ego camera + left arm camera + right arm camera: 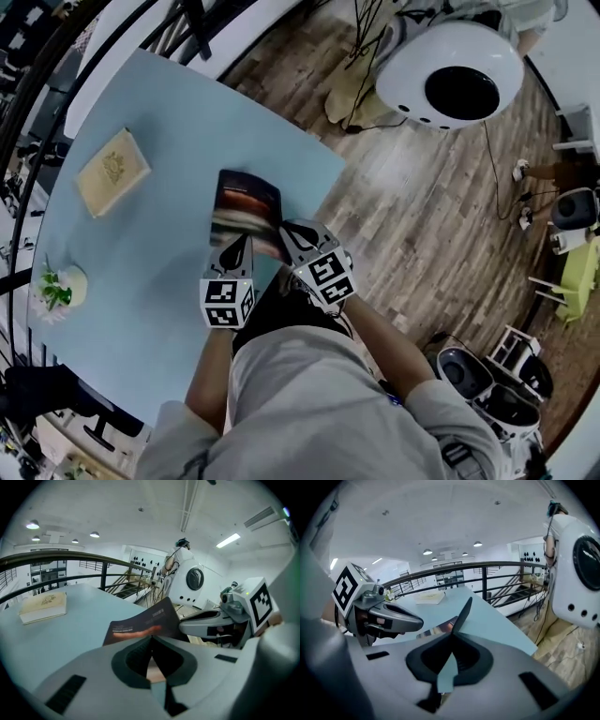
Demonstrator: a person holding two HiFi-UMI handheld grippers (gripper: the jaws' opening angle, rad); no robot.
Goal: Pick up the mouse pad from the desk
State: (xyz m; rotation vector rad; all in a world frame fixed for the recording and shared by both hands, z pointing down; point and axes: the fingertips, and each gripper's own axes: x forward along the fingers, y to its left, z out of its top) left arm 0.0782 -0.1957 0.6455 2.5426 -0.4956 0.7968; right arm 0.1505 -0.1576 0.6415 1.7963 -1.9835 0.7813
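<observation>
Two claws have the mouse pad [246, 208] by its near edge. The left claw [151, 641] is pinched shut on it, and the sheet rises out from between its pads. The right claw [451, 637] is likewise clamped on the pad, which shows edge-on in that gripper's view.

Location: the pad hangs above the near right part of the desk [169, 141], tilted up and away from the person. It appears clear of the top, though blur in the head view leaves the far edge unconfirmed.

Assessment: the lift is judged well under way, with only clearance left to secure.

Recommendations:
- Raise both claws at the same rate, so that neither end drags.
- Hold the spacing between the claws constant; closing it would buckle the thin sheet, and widening it would strain a narrow bite.
- Avoid rolling one claw against the other, since the pad looks limp and could twist out.

Obstructions: the book [112, 171] and potted plant [58, 286] lie well apart to the left and pose no hazard.
</observation>
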